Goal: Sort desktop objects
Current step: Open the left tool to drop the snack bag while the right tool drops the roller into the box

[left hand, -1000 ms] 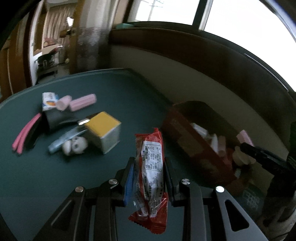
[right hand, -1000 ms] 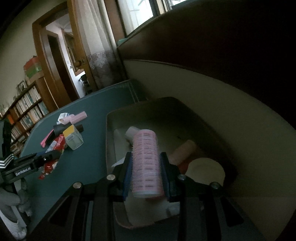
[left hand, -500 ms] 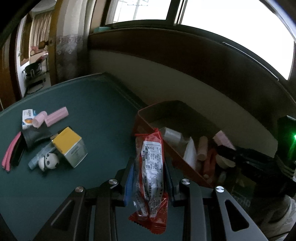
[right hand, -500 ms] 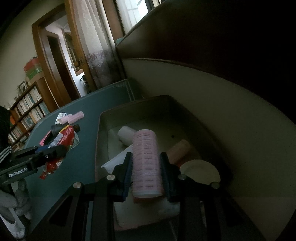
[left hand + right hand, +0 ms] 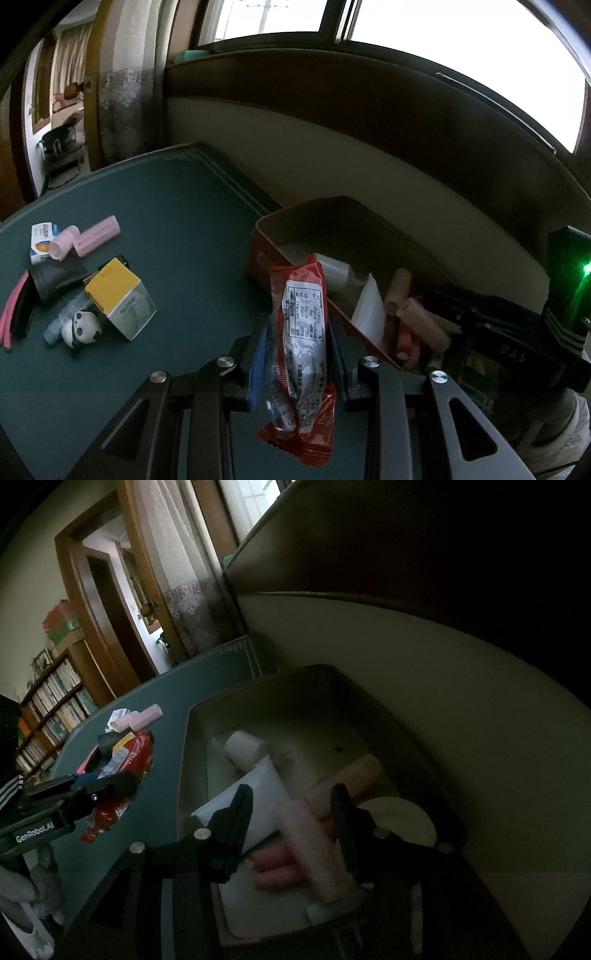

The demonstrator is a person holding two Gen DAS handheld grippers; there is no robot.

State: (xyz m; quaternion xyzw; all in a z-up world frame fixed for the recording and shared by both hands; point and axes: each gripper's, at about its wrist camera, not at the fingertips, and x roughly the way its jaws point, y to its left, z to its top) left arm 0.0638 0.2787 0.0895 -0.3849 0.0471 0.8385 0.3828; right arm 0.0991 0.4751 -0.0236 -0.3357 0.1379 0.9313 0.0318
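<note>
1. The left gripper (image 5: pixel 297 332) is matte black with blue pads on its fingers (image 5: pixel 257 354) and round silver screws on the linkage.
2. The right gripper (image 5: pixel 291 805) has the same black frame and silver screws.
3. White "GenRobot.AI" lettering shows on the left one's body.
4. Black sleeve with white stripes, grey glove.

Room dim. Bright white glare from window (image 5: pixel 461 55) up top. Right view very dark, box (image 5: pixel 332 686) in shadow, pink roller (image 5: pixel 314 845) blurry. Edges bend, corners black.
</note>
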